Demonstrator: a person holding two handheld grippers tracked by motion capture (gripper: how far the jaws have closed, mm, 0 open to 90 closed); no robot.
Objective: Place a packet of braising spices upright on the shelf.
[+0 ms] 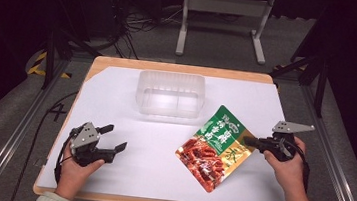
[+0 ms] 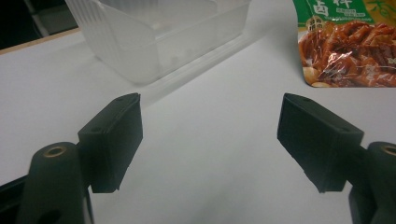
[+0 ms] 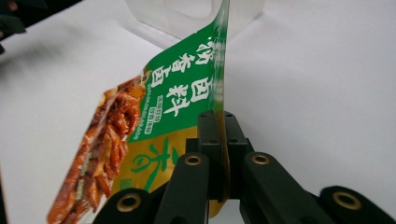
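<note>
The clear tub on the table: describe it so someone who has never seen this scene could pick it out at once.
On the white sheet covering the table, look at the far middle. The clear tub sits there, empty and open-topped, with ribbed frosted walls. Unlike the green and red food packet pinched by the right hand-held gripper, it is colourless and see-through.

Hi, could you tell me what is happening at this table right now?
A person at a white-covered table holds a two-jaw gripper in each hand. The right gripper is shut on the edge of a green and red food pouch, which the right gripper view shows lifted at that edge. The left gripper is open and holds nothing, over bare table to the left. A clear plastic container stands empty farther back, apparently where the pouch may go.
</note>
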